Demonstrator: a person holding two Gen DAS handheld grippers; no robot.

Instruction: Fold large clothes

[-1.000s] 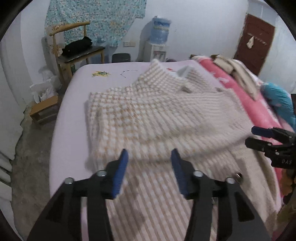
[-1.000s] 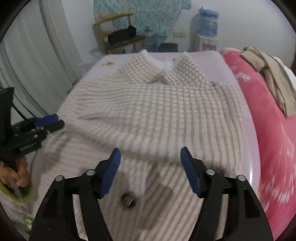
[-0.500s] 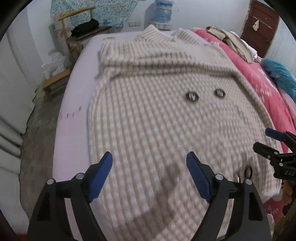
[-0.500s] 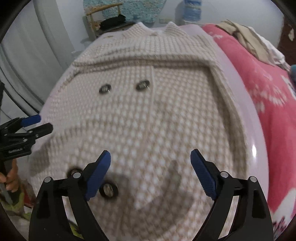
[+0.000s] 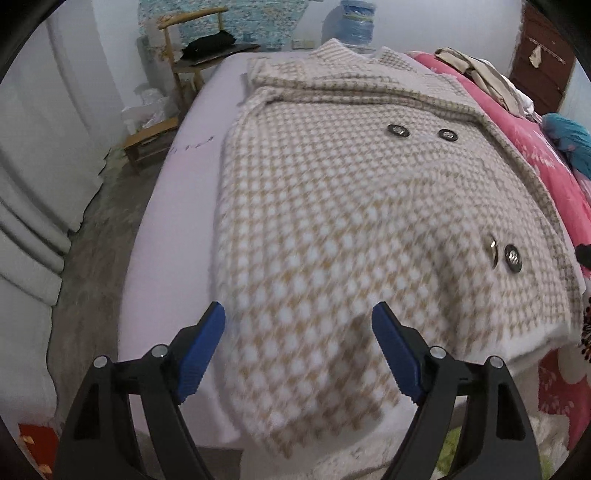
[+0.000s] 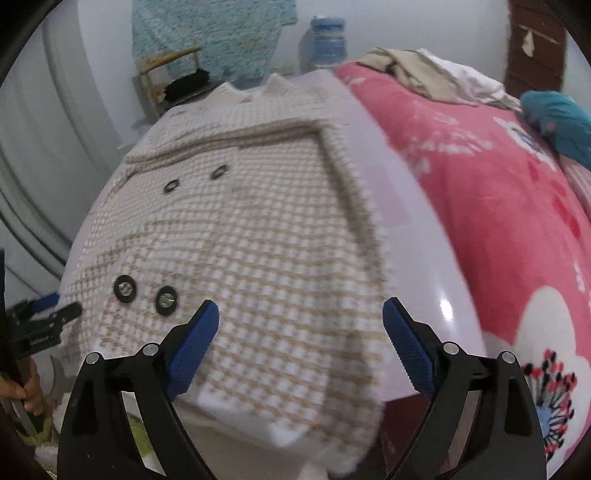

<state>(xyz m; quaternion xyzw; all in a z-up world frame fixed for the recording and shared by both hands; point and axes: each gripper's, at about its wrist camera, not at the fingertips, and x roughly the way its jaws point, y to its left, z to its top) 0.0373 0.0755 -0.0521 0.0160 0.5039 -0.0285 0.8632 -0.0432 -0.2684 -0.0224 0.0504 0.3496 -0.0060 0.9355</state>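
Note:
A beige-and-white houndstooth coat [image 5: 351, 203] lies front up along the lilac bed sheet [image 5: 177, 206], its hem hanging over the near edge. Dark buttons [image 5: 397, 130] show in pairs on its front. My left gripper [image 5: 297, 314] hovers open over the hem's left part, with only cloth below its blue pads. My right gripper [image 6: 301, 310] hovers open over the coat [image 6: 258, 240] near the hem's right corner, close to two buttons [image 6: 166, 301]. In the right wrist view the left gripper [image 6: 44, 317] sits at the far left, held by a hand [image 6: 29, 387].
A pink flowered blanket [image 6: 498, 221] runs along the right of the bed, with a pile of clothes [image 5: 476, 70] and a teal item [image 6: 557, 118] on it. A wooden chair [image 5: 199, 48], a low stool [image 5: 147, 140] and a water bottle [image 5: 356, 18] stand by the far wall.
Both grippers have drawn back toward the near end of the bed and sunk lower. Their jaws stand wider than a second ago. The coat's buttons and hem have come into view.

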